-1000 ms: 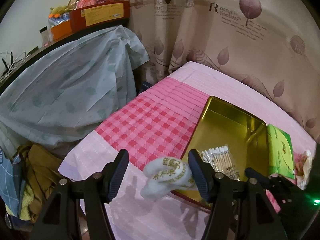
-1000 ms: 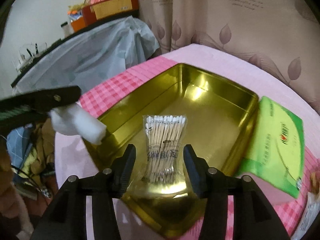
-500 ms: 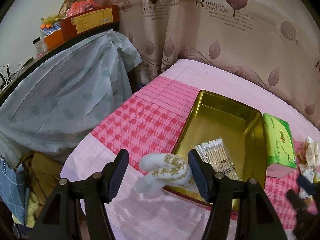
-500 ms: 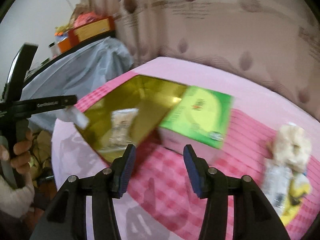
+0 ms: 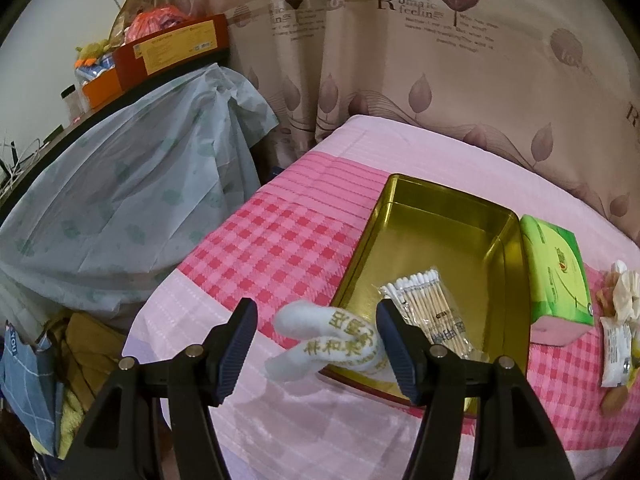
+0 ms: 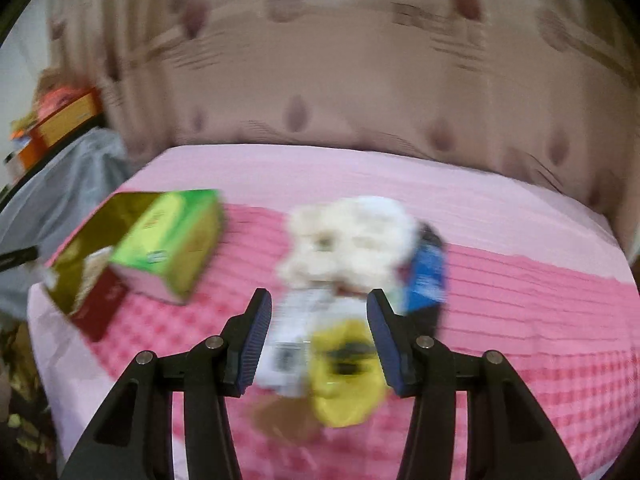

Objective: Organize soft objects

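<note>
Left wrist view: the left gripper [image 5: 314, 346] is seen wide open; a white lettered pouch [image 5: 332, 340] hangs against one finger at the gold tin's [image 5: 508, 264] near rim, whether gripped cannot be told, presumably for dropping in beside the cotton swabs [image 5: 424, 304].

Right wrist view, blurred: the right gripper [image 6: 318, 338] is seen part open and empty, aimed at a white fluffy item [image 6: 352, 240] mid-table, likely next.

Soft indoor light, sharp left wrist view, heavy motion blur (right wrist view), dark fisheye-bent corners in both.
</note>
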Tool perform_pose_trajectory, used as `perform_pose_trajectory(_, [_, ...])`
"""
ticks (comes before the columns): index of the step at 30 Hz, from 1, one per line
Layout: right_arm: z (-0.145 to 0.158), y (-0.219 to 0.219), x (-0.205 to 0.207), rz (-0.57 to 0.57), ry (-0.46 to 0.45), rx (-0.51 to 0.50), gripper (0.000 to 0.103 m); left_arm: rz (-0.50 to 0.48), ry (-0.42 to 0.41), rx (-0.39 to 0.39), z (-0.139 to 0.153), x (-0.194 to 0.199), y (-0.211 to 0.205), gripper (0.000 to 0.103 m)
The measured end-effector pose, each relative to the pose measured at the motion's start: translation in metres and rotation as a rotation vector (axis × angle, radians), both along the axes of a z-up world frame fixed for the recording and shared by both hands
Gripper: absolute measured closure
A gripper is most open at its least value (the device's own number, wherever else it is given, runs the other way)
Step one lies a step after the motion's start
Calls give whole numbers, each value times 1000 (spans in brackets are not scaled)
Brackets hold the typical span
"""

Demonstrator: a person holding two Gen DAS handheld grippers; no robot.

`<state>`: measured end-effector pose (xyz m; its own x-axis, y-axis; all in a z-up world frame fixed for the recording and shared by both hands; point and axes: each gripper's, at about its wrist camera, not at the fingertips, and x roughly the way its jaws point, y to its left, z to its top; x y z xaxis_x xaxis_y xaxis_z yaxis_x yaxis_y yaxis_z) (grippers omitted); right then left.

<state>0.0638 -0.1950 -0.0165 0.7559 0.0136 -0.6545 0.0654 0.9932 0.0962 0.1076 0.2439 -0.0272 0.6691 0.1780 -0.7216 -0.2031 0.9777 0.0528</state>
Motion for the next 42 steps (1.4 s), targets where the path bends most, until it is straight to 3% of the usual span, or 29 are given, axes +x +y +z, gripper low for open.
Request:
perform_pose_trajectory(9, [-34,-67,31,-110,78,17,56,-66,-2,54,-3,-1,-20,40])
perform_pose_trajectory(18, [-61,-88,72,-120,148,61,56,-164,-40,96,1,-5,-46,40])
perform_pose_trajectory(24, [-77,-98,77,-127,180,74,58,-267,-29,116,-3,-12,-80,40])
perform_pose_trajectory(28, [-77,-98,68,-126,168,50,66,-350,-15,78,-5,-14,-110,40])
perform_pose_trajectory(37, [-82,-107,31,-140,146,41,67,-552,38,12,-15,-17,-195,40])
perform_pose_trajectory(42, [-83,-111,6,-168,145,25,68,-656,93,-92,-19,-16,-240,40])
